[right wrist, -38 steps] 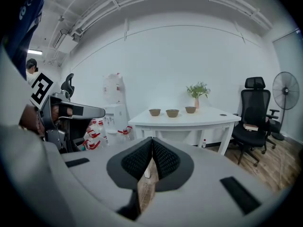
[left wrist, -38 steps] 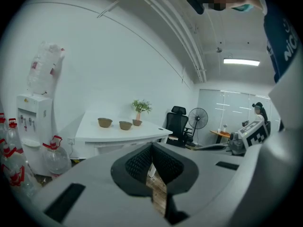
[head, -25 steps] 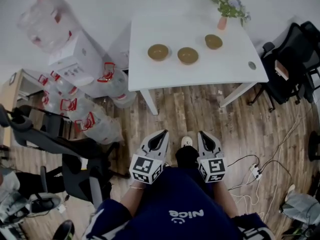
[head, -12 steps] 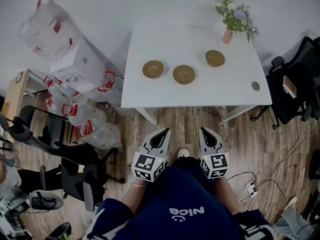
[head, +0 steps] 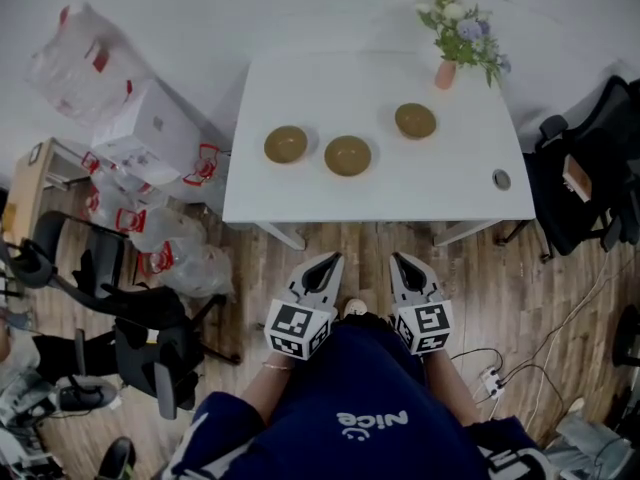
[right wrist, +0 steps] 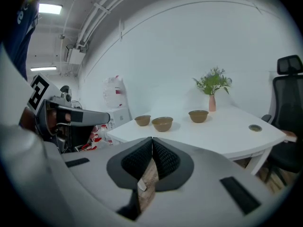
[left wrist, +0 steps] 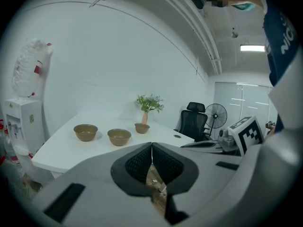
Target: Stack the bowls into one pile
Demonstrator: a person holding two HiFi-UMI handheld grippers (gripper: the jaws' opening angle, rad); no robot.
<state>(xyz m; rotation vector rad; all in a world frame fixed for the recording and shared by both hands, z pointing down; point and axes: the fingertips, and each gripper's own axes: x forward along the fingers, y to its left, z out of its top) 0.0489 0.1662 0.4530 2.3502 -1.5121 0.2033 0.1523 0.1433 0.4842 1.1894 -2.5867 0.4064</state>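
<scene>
Stacking not begun; I stand short of white table [head: 450, 183]. My left gripper [head: 331, 260] and right gripper [head: 398, 259] both clenched, empty. Left bowl [head: 286, 144], middle bowl [head: 348, 155], right bowl [head: 415, 120] sit apart on tabletop. Next, I judge: step in, open jaws, take one rim.

table [head: 300, 193]: closer than a second ago | left gripper [head: 329, 260], right gripper [head: 398, 259]: tips now just short of its near edge
</scene>
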